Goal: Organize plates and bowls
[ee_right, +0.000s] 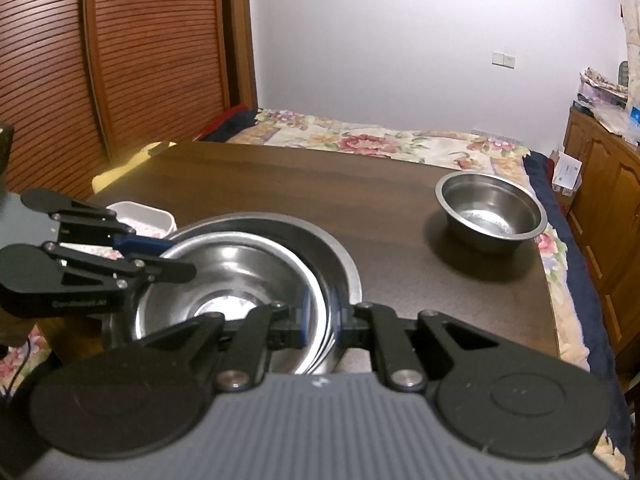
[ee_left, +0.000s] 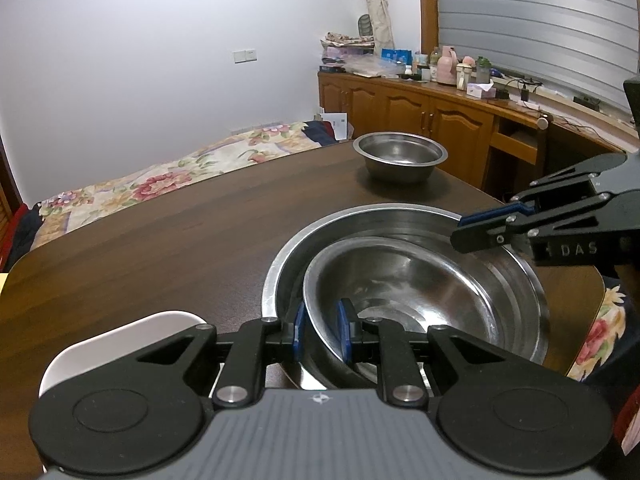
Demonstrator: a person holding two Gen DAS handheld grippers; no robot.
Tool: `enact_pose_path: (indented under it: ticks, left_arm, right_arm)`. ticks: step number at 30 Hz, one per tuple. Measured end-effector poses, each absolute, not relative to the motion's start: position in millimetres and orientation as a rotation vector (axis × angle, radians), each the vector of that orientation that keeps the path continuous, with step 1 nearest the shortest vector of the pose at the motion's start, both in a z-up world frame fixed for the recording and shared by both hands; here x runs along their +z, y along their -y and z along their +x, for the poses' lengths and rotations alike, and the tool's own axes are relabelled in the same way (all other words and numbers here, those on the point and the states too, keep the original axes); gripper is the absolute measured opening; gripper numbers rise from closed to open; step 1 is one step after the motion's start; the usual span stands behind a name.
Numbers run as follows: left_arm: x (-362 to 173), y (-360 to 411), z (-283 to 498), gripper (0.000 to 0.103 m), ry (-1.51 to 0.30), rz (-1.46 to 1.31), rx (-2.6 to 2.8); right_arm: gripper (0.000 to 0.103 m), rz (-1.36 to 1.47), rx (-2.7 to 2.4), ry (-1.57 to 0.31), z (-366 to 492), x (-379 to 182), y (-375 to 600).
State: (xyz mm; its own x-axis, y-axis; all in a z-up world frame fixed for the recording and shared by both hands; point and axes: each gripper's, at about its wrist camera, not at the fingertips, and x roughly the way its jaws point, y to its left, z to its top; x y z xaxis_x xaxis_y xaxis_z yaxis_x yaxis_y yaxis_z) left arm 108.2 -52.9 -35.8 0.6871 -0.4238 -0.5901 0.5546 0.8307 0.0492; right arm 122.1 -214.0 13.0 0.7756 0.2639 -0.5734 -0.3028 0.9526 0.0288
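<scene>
A medium steel bowl (ee_left: 420,292) sits tilted inside a large steel bowl (ee_left: 384,220) on the dark wooden table (ee_left: 180,232). My left gripper (ee_left: 322,334) straddles the medium bowl's near rim with a small gap each side. My right gripper (ee_right: 322,320) straddles the opposite rim of the same bowl (ee_right: 224,280); it also shows at the right in the left wrist view (ee_left: 468,228). The left gripper also shows in the right wrist view (ee_right: 168,256). A small steel bowl (ee_left: 400,156) stands apart at the table's far corner, also seen in the right wrist view (ee_right: 490,210).
A white rectangular dish (ee_left: 104,344) lies by my left gripper, also seen in the right wrist view (ee_right: 144,216). A bed with a floral cover (ee_left: 140,184) lies beyond the table. Wooden cabinets (ee_left: 420,116) with clutter stand at the right.
</scene>
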Motion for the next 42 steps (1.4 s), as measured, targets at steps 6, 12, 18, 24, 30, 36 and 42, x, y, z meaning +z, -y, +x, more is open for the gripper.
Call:
enact_pose_path:
  ticks: [6,12,18,24,30,36,42]
  left_arm:
    - [-36.0,54.6,109.0,0.021,-0.581,0.243,-0.54]
    - [-35.1,57.5,110.0,0.021,-0.571,0.249,-0.534]
    - [-32.4,59.7,111.6,0.021,-0.567,0.244,-0.529]
    - [-21.4,63.5,114.3,0.027,-0.542,0.239,-0.532]
    - [-10.1,71.6,118.7,0.031,-0.523,0.242,-0.545]
    - [-0.2,82.9,128.2,0.042,-0.511,0.237,-0.564]
    - [9.8,99.4,145.4,0.05,-0.504,0.232,-0.583]
  right_arm:
    - [0.013,-0.045,0.309,-0.611,120.3,7.4,213.1]
    - [0.013,-0.02,0.315,-0.61,117.9,2.8,212.4]
    - [0.013,-0.002,0.309,-0.598,116.7,5.1,216.1]
    - [0.013,0.027,0.299,-0.569,112.6,14.2,226.1]
    - [0.013,0.05,0.272,-0.537,112.2,24.0,242.0]
    - [0.013,0.064,0.232,-0.508,114.7,31.5,258.9]
    - [0.03,0.059,0.172,-0.479,119.0,36.2,275.4]
